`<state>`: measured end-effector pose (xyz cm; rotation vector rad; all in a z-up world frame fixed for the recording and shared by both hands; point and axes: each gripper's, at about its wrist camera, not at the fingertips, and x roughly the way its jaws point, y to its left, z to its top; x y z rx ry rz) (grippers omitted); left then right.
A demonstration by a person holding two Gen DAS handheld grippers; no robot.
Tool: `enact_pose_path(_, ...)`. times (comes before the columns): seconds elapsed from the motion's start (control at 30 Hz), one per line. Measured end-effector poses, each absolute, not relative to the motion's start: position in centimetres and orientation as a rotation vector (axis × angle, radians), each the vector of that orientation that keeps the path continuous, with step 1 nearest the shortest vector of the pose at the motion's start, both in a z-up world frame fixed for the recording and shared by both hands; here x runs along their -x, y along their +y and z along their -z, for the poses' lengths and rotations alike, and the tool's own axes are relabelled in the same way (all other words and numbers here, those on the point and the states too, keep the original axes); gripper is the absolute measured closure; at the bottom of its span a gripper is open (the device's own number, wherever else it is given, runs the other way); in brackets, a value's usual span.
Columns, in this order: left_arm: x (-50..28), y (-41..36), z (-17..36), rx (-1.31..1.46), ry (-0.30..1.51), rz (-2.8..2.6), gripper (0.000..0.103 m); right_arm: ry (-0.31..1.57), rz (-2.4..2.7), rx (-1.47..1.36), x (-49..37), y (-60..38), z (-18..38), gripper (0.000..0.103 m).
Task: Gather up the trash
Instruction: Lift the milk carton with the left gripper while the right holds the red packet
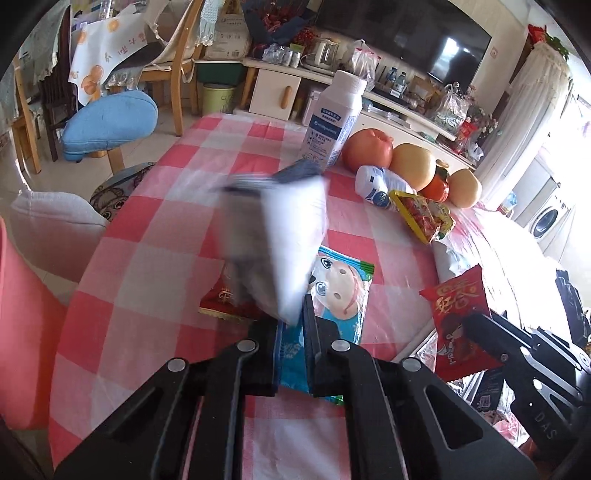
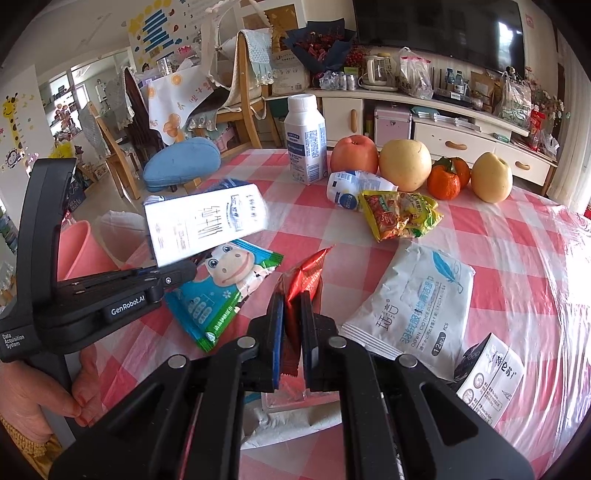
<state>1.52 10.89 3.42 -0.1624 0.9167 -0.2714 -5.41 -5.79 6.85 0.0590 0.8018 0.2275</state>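
Wipes pack (image 2: 412,301) visible from right wrist only

Bright daylight; carton (image 1: 273,240) motion-blurred.

Beyond the checked tablecloth (image 2: 517,258): 1 apple (image 2: 354,153), 2 pears (image 2: 405,163), tangerines (image 2: 443,181), a TV (image 2: 439,27).

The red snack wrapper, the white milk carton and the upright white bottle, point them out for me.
red snack wrapper (image 2: 308,275), right wrist view, on its upper crinkled part above the fingers.
white milk carton (image 2: 207,225), right wrist view, on its printed side face.
upright white bottle (image 2: 306,147), right wrist view, on its label.
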Motion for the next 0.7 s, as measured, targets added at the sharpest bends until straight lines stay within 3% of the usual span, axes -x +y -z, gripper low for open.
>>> enact_pose_path(0.2,-1.6,11.4,-3.6,0.186,0.957,0.339,0.09,0.799,-0.236,-0.069,5.6,-5.8,-6.7,0.093)
enact_pose_path(0.27,-1.7,12.1,-4.0,0.189,0.947,0.329,0.062,0.797,-0.241,-0.078,5.7,-6.0,-6.6,0.093)
enact_pose_path(0.3,-1.8,12.7,-4.5,0.188,0.931,0.315,0.039,0.795,-0.245,-0.083,5.7,-6.2,-6.6,0.093)
enact_pose_path(0.33,-1.9,13.1,-4.8,0.179,0.914,0.299,0.031,0.794,-0.248,-0.086,5.8,-6.3,-6.7,0.093)
enact_pose_path(0.47,-3.0,13.5,-6.1,0.025,0.873,0.301,0.019,0.788,-0.267,-0.085,6.3,-7.2,-6.8,0.093)
enact_pose_path(0.7,-7.2,14.4,-4.9,-0.182,0.862,0.319,0.019,0.793,-0.325,-0.125,7.1,-8.3,-5.8,0.093)
